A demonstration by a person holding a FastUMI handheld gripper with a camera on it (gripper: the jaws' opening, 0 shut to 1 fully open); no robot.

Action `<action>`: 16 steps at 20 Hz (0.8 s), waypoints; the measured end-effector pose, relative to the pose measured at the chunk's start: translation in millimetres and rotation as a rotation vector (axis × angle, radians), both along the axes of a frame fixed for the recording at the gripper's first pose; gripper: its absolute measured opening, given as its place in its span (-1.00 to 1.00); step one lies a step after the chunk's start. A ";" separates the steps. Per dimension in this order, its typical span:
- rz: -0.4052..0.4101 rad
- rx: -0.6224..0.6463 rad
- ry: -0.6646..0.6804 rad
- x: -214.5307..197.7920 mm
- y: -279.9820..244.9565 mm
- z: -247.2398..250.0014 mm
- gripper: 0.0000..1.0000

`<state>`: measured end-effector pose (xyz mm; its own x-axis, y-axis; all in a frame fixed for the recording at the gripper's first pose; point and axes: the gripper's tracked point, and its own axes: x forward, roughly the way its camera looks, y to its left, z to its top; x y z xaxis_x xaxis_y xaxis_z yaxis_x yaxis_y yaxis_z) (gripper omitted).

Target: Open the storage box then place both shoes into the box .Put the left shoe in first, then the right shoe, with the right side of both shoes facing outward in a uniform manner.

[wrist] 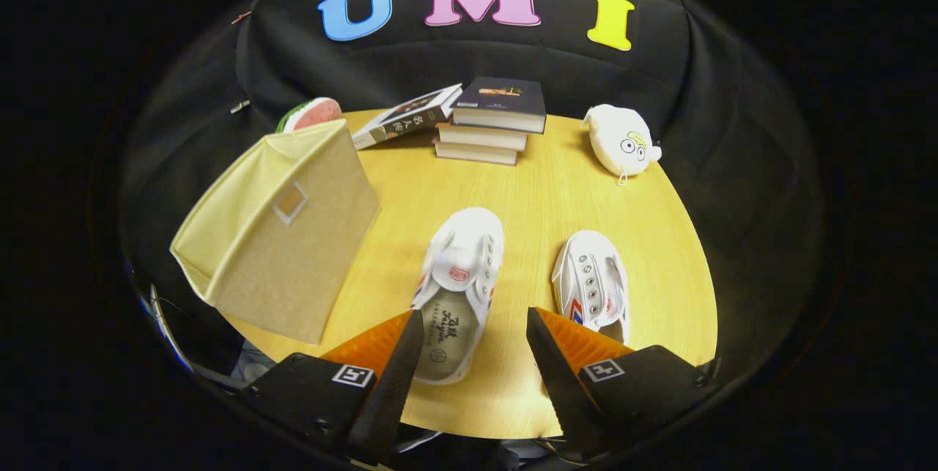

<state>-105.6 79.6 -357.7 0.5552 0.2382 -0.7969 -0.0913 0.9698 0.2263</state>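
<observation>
two shoes on the table, box lid shut

two white shoes are seen on a round yellow table (557, 193), well apart from each other. the left shoe (458, 288) is laid between the fingers of the gripper (475, 324) and just ahead of them, its heel end reaching down into the gap and its toe pointed away. the right shoe (592, 282) is set just beyond the right-hand finger, its heel partly hidden by that finger. the fingers are held wide apart and nothing is gripped by them; no contact with either shoe can be made out.

the beige fabric storage box (282, 225) is placed left of the shoes, its lid down. behind it a watermelon-patterned object (311, 113) is partly hidden. a stack of books (487, 123) and a white plush toy (623, 140) are found at the far edge.
</observation>
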 end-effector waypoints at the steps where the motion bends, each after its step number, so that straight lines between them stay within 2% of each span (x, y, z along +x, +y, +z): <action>1: 0.006 -0.013 0.009 3.9 1.2 -11.9 0.75; 3: 0.002 -0.023 0.015 14.1 3.8 -30.0 0.69; 4: -0.008 -0.027 0.014 22.5 4.9 -40.5 0.59; 6: -0.044 -0.033 0.013 39.3 5.7 -60.9 0.55; 8: -0.107 0.004 0.003 59.1 10.4 -72.1 0.29; 9: -0.135 0.021 0.002 67.4 13.8 -76.0 0.08; 10: -0.157 0.010 -0.016 72.5 10.8 -74.1 -0.40; 11: -0.173 0.001 -0.037 77.5 7.5 -72.8 -0.51; 12: -0.173 0.005 -0.035 75.3 10.1 -70.1 -0.83; 16: -0.168 -0.004 -0.037 65.6 10.0 -57.5 -0.88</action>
<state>-40.1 89.5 -415.2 0.6157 0.1363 -0.7761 0.0642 0.9730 0.2218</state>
